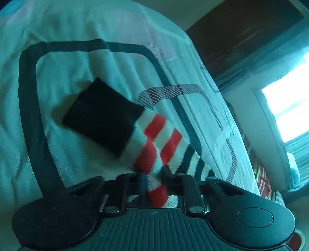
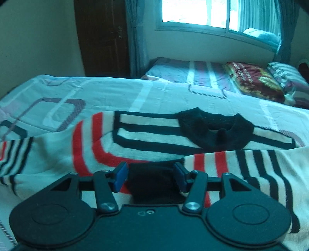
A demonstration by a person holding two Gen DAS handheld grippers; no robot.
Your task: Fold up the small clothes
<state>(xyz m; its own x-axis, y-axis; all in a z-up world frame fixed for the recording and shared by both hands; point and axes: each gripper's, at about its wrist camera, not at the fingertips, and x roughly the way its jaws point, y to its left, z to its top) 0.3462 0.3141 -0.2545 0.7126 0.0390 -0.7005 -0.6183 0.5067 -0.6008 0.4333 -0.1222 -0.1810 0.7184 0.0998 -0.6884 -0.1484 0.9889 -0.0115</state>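
Note:
A small striped sweater (image 2: pixel 146 135), white with red and black bands and a black collar (image 2: pixel 214 127), lies on the bed. In the left wrist view my left gripper (image 1: pixel 152 175) is shut on a sleeve (image 1: pixel 158 142) of it, which hangs forward above the sheet and ends in a black cuff (image 1: pixel 102 115). In the right wrist view my right gripper (image 2: pixel 151 175) is open, its blue pads (image 2: pixel 120 176) on either side of the other black cuff (image 2: pixel 152 181), which lies over the sweater's body.
The bed sheet (image 1: pixel 77 77) is pale with dark rounded-rectangle lines. A second bed (image 2: pixel 193 77) with a red patterned pillow (image 2: pixel 253 81) stands behind, under a window (image 2: pixel 195 11). A dark wooden door (image 2: pixel 102 36) is at the left.

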